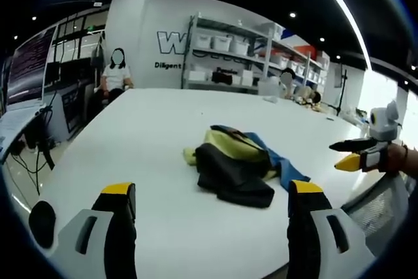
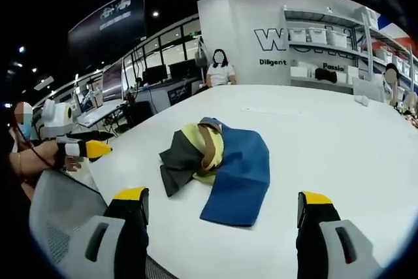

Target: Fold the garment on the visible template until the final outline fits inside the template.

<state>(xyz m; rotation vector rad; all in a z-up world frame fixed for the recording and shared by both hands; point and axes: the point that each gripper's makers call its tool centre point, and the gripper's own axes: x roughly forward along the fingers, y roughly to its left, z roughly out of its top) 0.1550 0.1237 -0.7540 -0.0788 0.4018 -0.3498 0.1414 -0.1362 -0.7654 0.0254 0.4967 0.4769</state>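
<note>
My left claw (image 1: pixel 210 204), in the left gripper view, is spread wide and empty, hovering short of the near edge of the white tabletop (image 1: pixel 150 129). My right claw (image 2: pixel 223 210), in the right gripper view, is likewise spread and empty at the tabletop's edge. Beyond both, well apart from either claw, lies the garment (image 1: pixel 238 164): a crumpled heap of black, yellow and blue cloth, its blue panel (image 2: pixel 240 168) spread flat toward my right claw. I can make out no template outline on the tabletop. Farther back: storage shelves (image 1: pixel 235 60) and a seated person (image 1: pixel 116 73) at the tabletop's far end. Judged step: the approach, before any fold. The next move calls for reaching in to the cloth's edges and spreading the heap flat.
</note>
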